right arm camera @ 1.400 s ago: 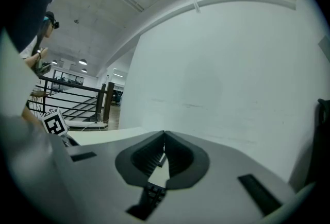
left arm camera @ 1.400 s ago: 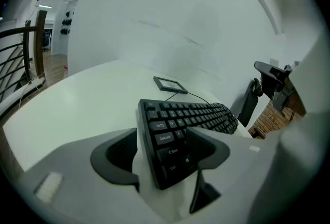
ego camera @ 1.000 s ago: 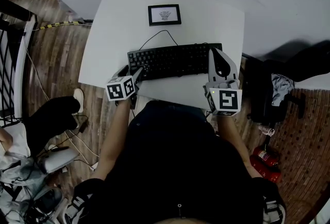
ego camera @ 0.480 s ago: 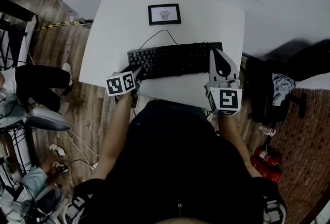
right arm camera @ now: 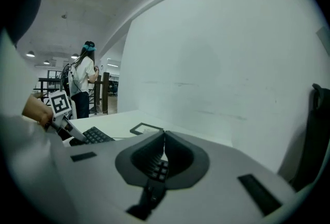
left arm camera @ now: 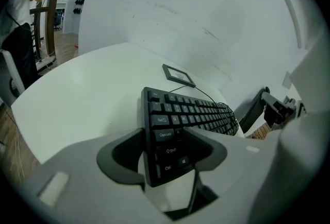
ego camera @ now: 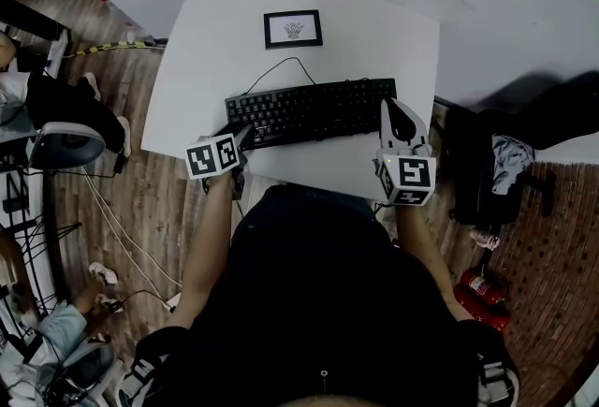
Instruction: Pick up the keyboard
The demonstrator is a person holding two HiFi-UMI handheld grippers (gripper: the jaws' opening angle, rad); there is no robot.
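Flat on white table [ego camera: 215,31], near front edge: keyboard [ego camera: 309,111]. Clamped on its left corner, jaws just closing: left gripper [ego camera: 245,132]. Jaws pressed together, empty, above right end: right gripper [ego camera: 391,104].

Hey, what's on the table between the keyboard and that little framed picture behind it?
Only a black cable, looping over the bare white table between the keyboard and the framed picture. The head view shows it.

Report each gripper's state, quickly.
Left gripper: jaws just closing, now gripping the keyboard at its left end.
Right gripper: closed, holding nothing.
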